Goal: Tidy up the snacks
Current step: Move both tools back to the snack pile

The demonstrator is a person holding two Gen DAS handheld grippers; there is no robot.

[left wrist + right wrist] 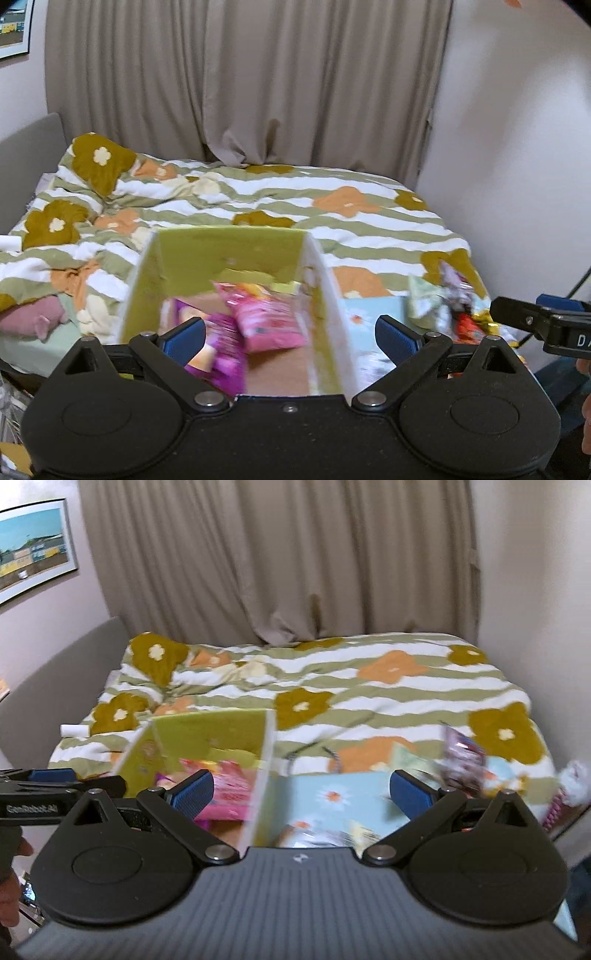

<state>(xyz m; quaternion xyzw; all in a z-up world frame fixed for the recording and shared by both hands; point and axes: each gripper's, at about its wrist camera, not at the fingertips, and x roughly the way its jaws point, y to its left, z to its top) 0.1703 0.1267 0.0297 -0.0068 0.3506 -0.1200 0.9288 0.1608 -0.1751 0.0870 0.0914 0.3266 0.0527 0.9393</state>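
A yellow-green cardboard box (229, 251) stands open on the bed, also seen in the right wrist view (207, 734). Pink snack packets (269, 317) and a purple packet (221, 354) lie inside it. Loose snacks (454, 295) lie in a heap to the right of the box on a light blue flowered cloth (321, 794); the heap shows in the right wrist view (465, 760) too. My left gripper (290, 338) is open and empty, hovering over the box. My right gripper (301, 792) is open and empty over the box's right wall and the cloth.
The bed has a green-striped flowered duvet (332, 199). A beige curtain (258, 81) hangs behind it, a white wall (517, 147) is on the right. A grey headboard (55, 686) is on the left. A pink plush (33, 321) lies at the bed's left edge.
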